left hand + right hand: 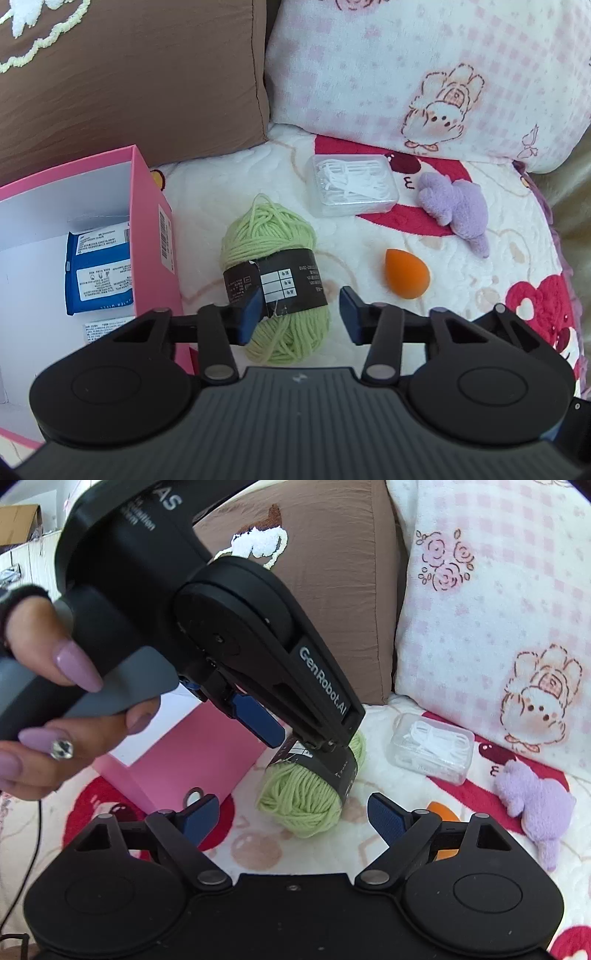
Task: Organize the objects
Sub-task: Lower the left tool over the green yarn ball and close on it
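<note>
A green yarn skein (273, 236) with a black label lies on the blanket beside an open pink box (151, 221) that holds a blue wipes pack (98, 269). My left gripper (301, 314) straddles the skein's near end. Its left pad touches the label, while a strip of blanket shows between the yarn and the right pad. In the right wrist view the left gripper (306, 744) hangs over the skein (306, 805), held by a person's hand (55, 701). My right gripper (293, 808) is open just short of the skein, with nothing between its fingers.
A clear box of floss picks (354, 184), a purple plush toy (458, 206) and an orange teardrop sponge (406, 275) lie to the right on the patterned blanket. A brown pillow (147, 81) and a pink-and-white pillow (424, 74) stand behind.
</note>
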{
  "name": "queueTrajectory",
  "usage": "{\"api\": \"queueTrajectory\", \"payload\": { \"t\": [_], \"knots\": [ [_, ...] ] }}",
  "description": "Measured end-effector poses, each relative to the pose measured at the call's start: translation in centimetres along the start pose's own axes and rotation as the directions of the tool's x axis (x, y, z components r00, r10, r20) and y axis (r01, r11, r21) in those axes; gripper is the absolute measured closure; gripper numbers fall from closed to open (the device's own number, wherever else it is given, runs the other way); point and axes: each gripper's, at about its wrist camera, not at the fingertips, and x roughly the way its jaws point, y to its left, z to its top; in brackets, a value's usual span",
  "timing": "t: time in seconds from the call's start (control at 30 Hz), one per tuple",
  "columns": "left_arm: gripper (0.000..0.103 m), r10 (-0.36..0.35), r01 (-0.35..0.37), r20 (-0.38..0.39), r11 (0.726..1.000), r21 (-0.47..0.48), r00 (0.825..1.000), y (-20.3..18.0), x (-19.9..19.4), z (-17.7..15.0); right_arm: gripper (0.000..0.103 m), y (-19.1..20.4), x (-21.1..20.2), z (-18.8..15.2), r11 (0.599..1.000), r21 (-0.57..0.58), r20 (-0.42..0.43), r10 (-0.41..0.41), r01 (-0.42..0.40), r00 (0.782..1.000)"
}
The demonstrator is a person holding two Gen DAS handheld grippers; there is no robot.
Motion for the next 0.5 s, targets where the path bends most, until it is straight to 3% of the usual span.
{"api": "queueTrajectory", "payload": {
  "t": [0.03, 0.33, 0.5],
  "knots": [
    [0.067, -0.007, 0.007, -0.010, 1.000, -0.007, 1.000, 0.2, 0.3, 0.0, 0.013, 0.1, 0.4, 0.0, 1.000, -0.008, 0.001, -0.006, 0.006, 1.000],
    [0.067, -0.106, 0.105, -0.014, 0.991, -0.080, 0.994, 1.2, 1.5, -0.5, 0.013, 0.9, 4.6, -1.1, 0.997, -0.058, -0.045, -0.051, 0.049, 0.998],
    [0.067, -0.118, 0.117, -0.009, 0.988, -0.100, 0.993, 1.1, 1.6, -0.4, 0.016, 0.6, 6.6, -1.5, 0.993, -0.060, -0.052, -0.101, 0.098, 0.994]
  ]
}}
